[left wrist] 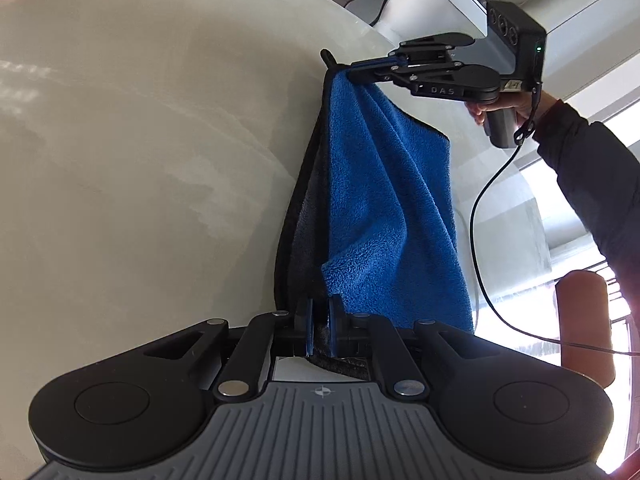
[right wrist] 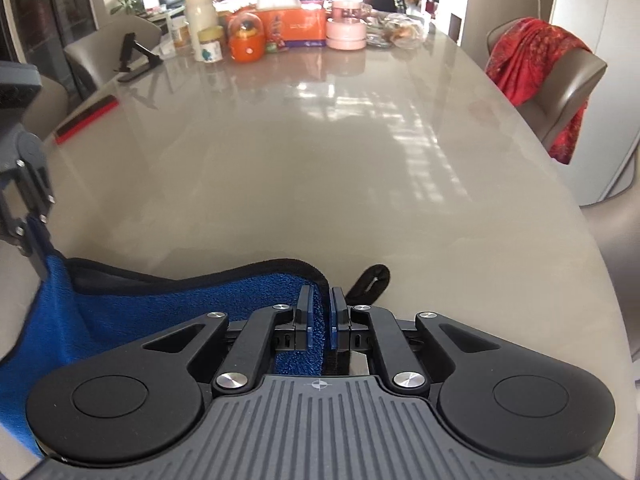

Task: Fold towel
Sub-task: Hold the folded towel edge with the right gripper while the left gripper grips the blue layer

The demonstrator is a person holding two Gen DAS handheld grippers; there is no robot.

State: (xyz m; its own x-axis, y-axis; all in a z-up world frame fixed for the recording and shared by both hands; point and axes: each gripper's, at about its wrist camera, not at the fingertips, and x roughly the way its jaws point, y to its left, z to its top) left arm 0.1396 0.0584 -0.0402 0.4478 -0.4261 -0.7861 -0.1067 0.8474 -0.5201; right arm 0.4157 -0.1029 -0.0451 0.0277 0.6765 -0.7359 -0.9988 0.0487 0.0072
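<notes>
Left gripper [left wrist: 320,320] and right gripper [right wrist: 320,320] both pinching blue towel [left wrist: 384,208] above glossy beige table [right wrist: 320,160]; clutter crowding upper frame; towel's lower edge cut off.

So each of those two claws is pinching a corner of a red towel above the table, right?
Not red: the towel is blue with a dark edge. The left wrist view shows it hanging between the left gripper and right gripper, jaws shut on its corners above the table.

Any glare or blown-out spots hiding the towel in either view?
Left wrist view: window at right is blown out, but the towel stays clear and sharp. Right wrist view: window glare streaks the table well beyond the towel; fisheye bends the edges.
</notes>
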